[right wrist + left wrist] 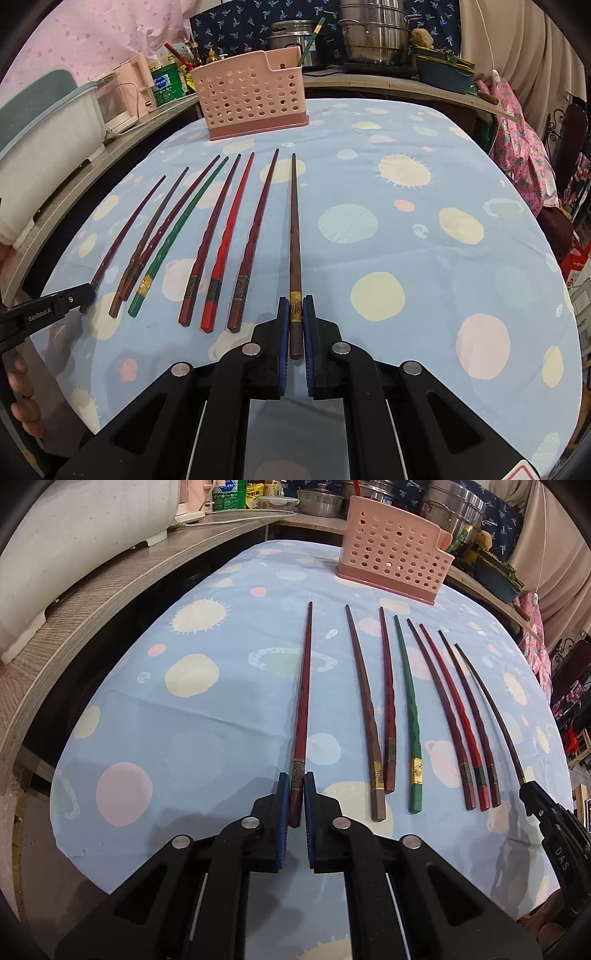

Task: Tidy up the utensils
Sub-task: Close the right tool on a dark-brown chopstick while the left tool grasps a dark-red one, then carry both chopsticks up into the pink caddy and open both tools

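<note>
Several chopsticks lie side by side on the blue patterned tablecloth [221, 709], tips pointing toward a pink perforated utensil holder [395, 557] at the far edge. My left gripper [296, 780] is shut on the thick end of the leftmost dark red chopstick [303, 686]. My right gripper [295, 303] is shut on the gold-banded end of the rightmost brown chopstick [294, 221]. In the left wrist view the right gripper [527, 789] shows at the right edge. The left gripper [83, 295] sits at the left edge of the right wrist view. A green chopstick [409, 709] and other red and brown ones lie between.
A wooden counter [110, 587] curves along the left with a white appliance [74, 528] on it. Steel pots [373, 37], bottles and a teal tray [443, 74] crowd the shelf behind the holder [255, 96]. Pink fabric [524, 155] hangs at the right edge of the table.
</note>
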Motion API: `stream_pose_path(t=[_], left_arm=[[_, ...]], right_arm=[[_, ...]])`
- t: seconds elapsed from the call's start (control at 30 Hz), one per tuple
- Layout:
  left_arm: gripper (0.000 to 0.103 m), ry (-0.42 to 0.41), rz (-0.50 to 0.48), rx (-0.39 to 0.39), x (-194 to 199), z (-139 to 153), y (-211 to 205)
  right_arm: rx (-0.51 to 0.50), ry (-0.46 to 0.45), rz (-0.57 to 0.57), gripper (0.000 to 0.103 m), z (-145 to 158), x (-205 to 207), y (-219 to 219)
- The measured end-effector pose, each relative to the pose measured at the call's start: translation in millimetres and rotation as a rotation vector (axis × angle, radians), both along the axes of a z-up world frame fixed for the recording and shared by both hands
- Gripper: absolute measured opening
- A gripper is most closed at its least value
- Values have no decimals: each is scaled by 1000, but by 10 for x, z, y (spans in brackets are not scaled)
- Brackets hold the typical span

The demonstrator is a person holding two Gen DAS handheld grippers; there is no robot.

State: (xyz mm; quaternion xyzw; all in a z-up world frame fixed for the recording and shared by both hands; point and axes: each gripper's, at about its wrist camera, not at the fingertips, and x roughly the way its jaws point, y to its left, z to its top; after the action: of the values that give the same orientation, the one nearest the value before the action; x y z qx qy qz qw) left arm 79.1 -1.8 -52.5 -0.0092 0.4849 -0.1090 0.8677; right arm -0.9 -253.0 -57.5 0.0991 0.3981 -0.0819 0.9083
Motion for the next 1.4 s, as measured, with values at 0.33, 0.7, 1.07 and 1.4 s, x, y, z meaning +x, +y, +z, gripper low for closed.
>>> stream_pose_path(t=[0.33, 0.7, 1.07, 1.4], left_arm=[[7, -71, 2, -42, -8, 461, 89], [7, -224, 19, -89, 189, 1248, 117], [7, -325, 27, -127, 628, 1879, -92], [7, -404, 7, -208, 1042, 2439, -335]], right_arm=[[6, -135, -5, 7, 613, -65, -97], [38, -281, -46, 7, 1281, 77, -417], [93, -369, -67, 7, 1705, 371, -709], [163, -470, -53, 7, 2158, 858, -863]])
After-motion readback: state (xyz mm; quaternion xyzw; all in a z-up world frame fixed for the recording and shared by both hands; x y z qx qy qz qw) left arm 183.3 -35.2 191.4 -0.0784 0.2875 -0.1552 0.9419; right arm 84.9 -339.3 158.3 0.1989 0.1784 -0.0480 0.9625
